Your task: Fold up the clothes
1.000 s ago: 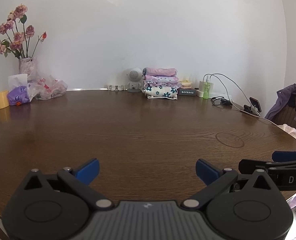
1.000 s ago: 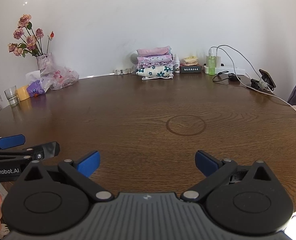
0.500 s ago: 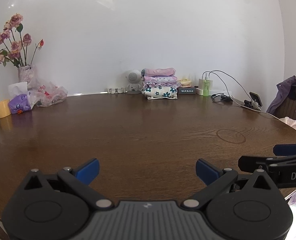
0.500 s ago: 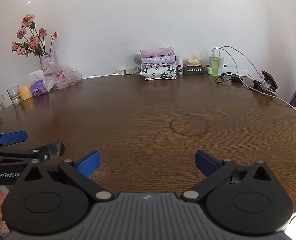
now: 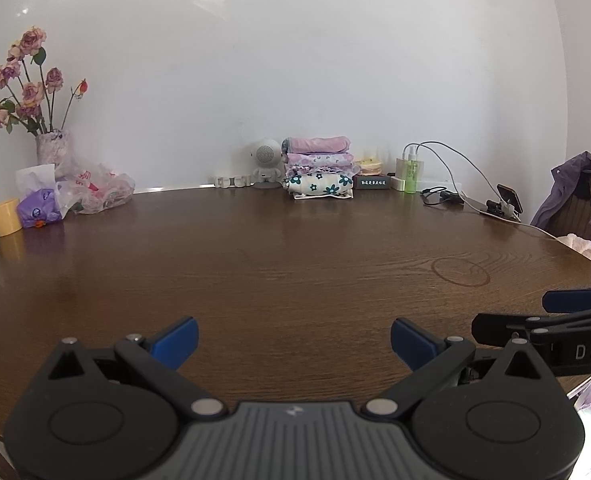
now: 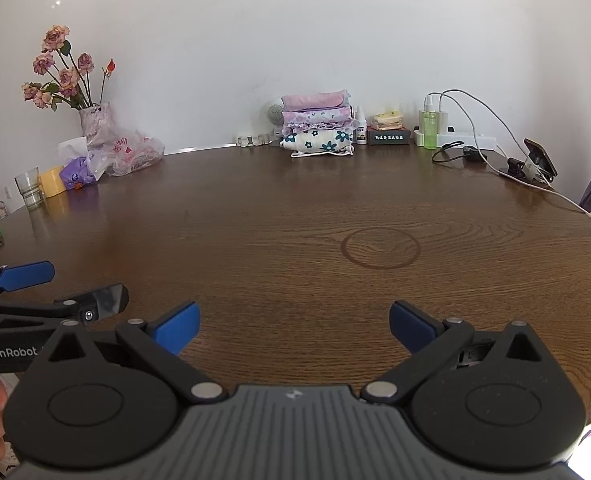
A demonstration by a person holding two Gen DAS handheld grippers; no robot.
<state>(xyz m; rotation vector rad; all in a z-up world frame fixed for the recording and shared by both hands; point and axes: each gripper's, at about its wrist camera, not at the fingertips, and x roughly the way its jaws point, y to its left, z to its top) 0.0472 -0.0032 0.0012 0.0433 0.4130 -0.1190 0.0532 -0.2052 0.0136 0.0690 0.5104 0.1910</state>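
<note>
Clothes are nowhere near your fingers: both grippers hover side by side over the table's near edge, likely poised between garments. Your left gripper [image 5: 293, 338] and right gripper [image 6: 294, 322] are spread wide, holding and touching nothing. The table [image 6: 295, 220] between is bare, probably kept free for folding. The folded stack [image 5: 318, 168] sits against the far wall.

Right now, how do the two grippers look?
Both are alike: the left gripper and the right gripper have black linkage arms, silver pivot pins, a ribbed grey body and blue fingertips. White lettering marks their sides. No sleeve shows.
</note>
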